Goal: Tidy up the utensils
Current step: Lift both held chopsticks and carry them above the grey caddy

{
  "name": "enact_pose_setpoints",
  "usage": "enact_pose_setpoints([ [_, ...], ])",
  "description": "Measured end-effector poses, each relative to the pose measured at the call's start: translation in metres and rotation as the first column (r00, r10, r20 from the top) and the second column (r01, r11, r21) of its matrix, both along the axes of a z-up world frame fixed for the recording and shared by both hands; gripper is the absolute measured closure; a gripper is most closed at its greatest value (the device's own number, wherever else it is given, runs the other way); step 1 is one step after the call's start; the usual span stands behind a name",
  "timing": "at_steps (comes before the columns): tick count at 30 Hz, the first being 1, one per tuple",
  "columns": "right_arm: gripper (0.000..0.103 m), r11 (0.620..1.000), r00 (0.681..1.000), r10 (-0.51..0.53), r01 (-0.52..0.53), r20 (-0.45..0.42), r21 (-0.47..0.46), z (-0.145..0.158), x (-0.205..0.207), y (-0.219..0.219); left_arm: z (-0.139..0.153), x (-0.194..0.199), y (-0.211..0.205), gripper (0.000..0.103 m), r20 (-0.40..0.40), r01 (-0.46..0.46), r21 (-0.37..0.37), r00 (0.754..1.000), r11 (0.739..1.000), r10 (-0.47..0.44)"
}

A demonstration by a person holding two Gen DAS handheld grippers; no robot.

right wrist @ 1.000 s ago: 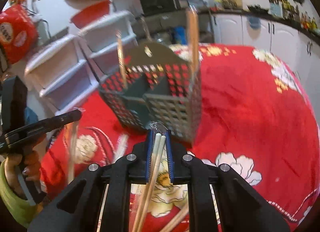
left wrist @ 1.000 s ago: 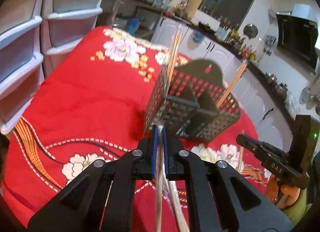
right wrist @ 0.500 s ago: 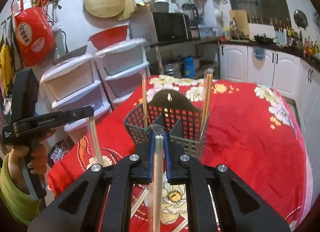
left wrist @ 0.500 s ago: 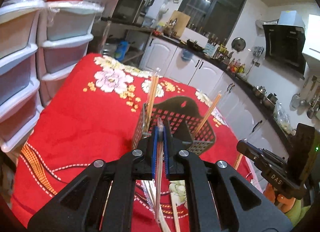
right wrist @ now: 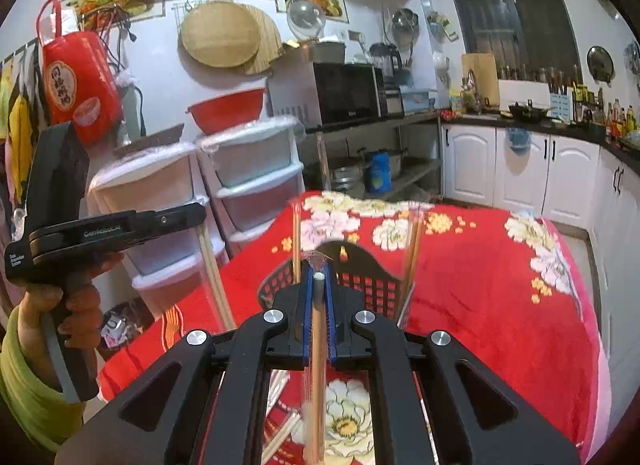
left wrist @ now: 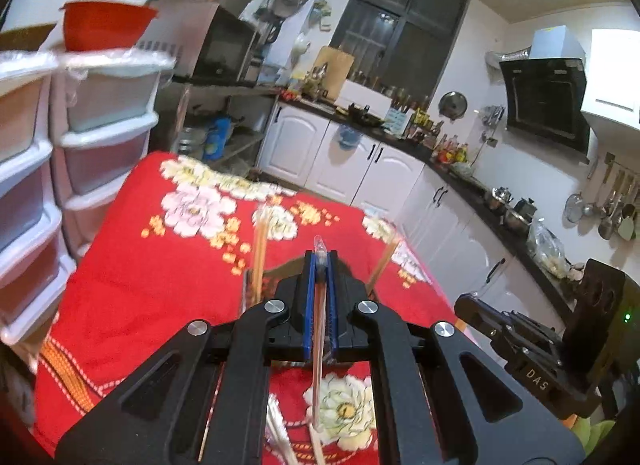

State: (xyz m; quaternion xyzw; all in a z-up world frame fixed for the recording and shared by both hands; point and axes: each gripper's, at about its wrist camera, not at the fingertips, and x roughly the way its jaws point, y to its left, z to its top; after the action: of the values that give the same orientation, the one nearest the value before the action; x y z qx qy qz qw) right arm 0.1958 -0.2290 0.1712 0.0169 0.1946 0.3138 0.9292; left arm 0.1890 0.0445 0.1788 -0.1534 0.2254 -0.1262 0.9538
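Red tablecloth (left wrist: 152, 285); chopsticks (right wrist: 318, 365) between jaws

Left gripper (left wrist: 319, 265): raised above red cloth (left wrist: 160, 277), chopsticks pinched | Right gripper (right wrist: 318, 277): raised likewise, jaws just closed on wrapped chopsticks (right wrist: 316, 365) | Basket (right wrist: 368, 281): now lower in view

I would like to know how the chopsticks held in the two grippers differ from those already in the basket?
The held chopsticks are clamped in the shut right gripper and left gripper, hanging above the red cloth; the basket chopsticks stand free, leaning in the black basket. Both look like plastic-wrapped wooden pairs.
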Motion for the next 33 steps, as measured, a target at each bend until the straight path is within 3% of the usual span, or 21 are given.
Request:
enact_pose_setpoints([
  [12,0.097,0.999,0.995,-0.022,0.017,0.098,0.05,0.041,0.012,-0.003,0.044,0.02,-0.018,0.102,0.094,-0.001,0.021,0.996,1.0,-0.001],
  [33,0.097,0.99,0.969,-0.104,0.08,0.224,0.114,0.077,0.059,-0.009,0.053,0.069,-0.042,0.102,0.139,-0.046,0.068,0.99,0.997,0.037],
])
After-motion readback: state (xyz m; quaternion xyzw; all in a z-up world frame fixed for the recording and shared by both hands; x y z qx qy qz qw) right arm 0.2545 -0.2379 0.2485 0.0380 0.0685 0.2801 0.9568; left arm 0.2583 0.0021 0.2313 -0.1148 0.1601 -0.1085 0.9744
